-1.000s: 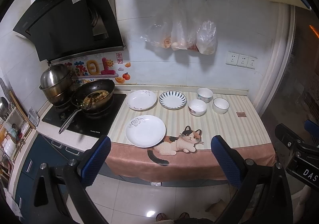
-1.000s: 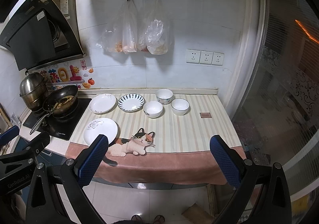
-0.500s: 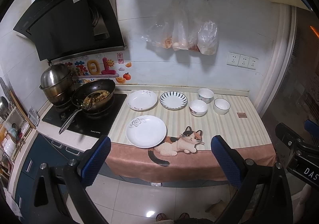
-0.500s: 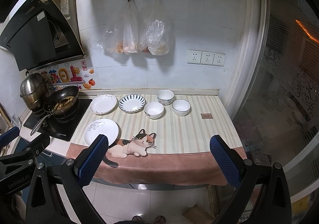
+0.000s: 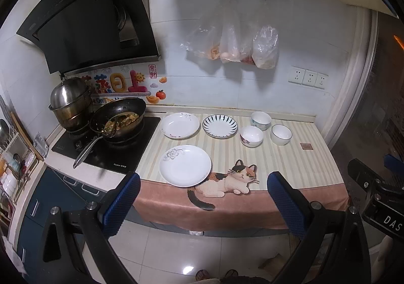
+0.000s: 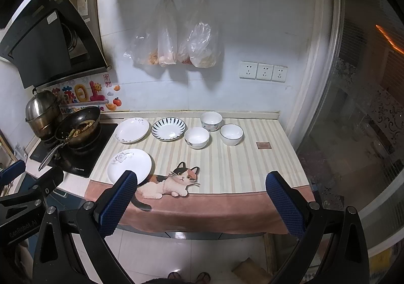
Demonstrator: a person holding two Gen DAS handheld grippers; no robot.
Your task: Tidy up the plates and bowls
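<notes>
On the striped counter cloth (image 5: 290, 165) lie three plates: a white flower plate (image 5: 185, 165) near the front, a white plate (image 5: 180, 125) behind it, and a blue-rimmed plate (image 5: 220, 126). Three small bowls stand to the right: one at the back (image 5: 260, 120), one in the middle (image 5: 251, 136), one at the right (image 5: 281, 134). The right wrist view shows the same plates (image 6: 129, 166) and bowls (image 6: 197, 137). My left gripper (image 5: 202, 204) and right gripper (image 6: 200, 204) are open and empty, held back from the counter's front edge, above the floor.
A wok with food (image 5: 118, 118) and a steel pot (image 5: 69, 99) sit on the black cooktop (image 5: 111, 150) at the left. Plastic bags (image 5: 234, 44) hang on the wall. A glass door (image 6: 353, 120) stands at the right. A small brown square (image 5: 306, 146) lies right of the bowls.
Both views have shifted very slightly closer to the counter. Nothing on the counter has moved.
</notes>
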